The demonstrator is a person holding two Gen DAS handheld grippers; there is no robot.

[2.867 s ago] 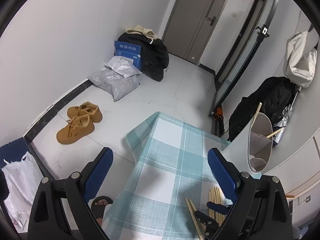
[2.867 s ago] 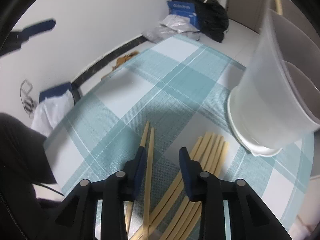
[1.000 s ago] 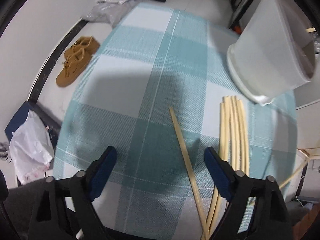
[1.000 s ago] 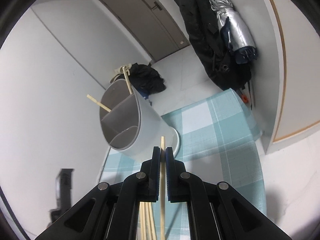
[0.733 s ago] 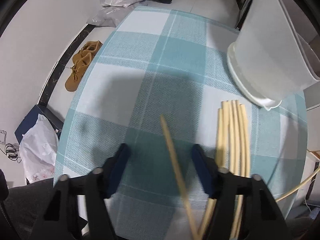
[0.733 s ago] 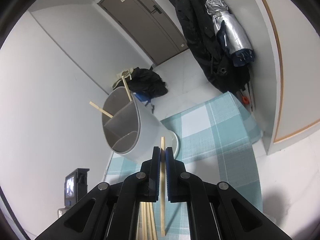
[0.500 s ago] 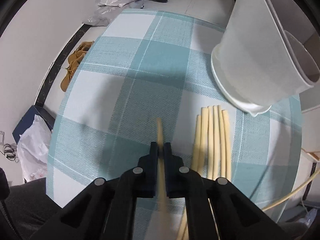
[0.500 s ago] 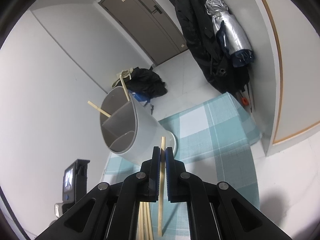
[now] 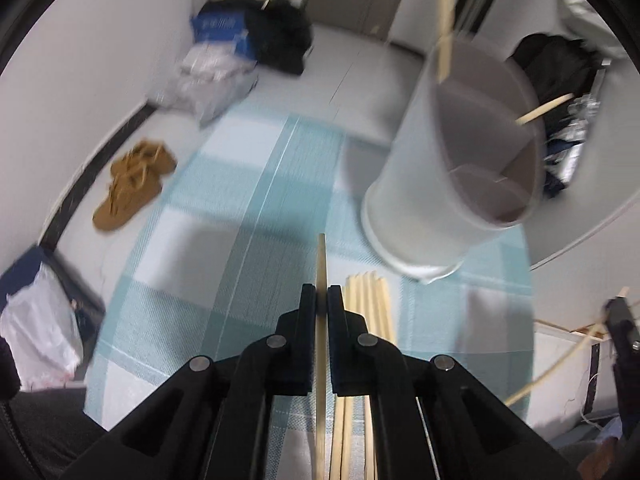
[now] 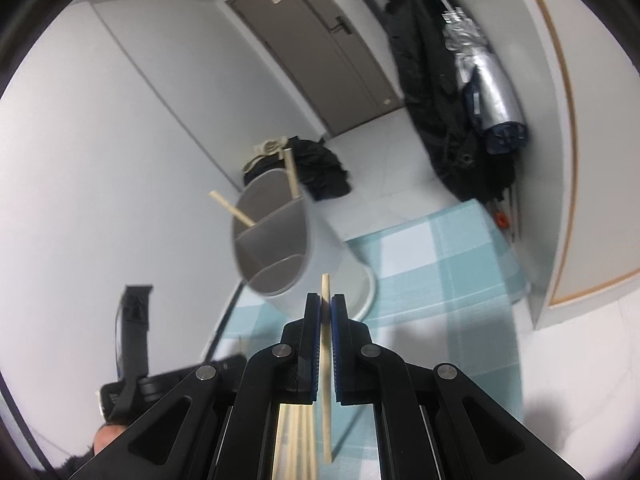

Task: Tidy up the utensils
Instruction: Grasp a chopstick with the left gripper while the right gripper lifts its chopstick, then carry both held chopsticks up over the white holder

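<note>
1. The checked surface [image 9: 240,216] lies bare on its left half, from the near edge to the far edge; passage there is unobstructed.
2. The white divided holder [image 9: 452,184] stands on the right far part of the surface and blocks that side; two chopsticks [image 9: 444,56] project above its rim.
3. The loose chopstick bundle [image 9: 372,308] lies on the surface just in front of the holder's base, apart from it.
4. A narrow strip of bare surface remains between the bundle and the holder.

Teal-and-white checked tablecloth [image 9: 248,216], pale wooden chopsticks [image 9: 370,304]
</note>
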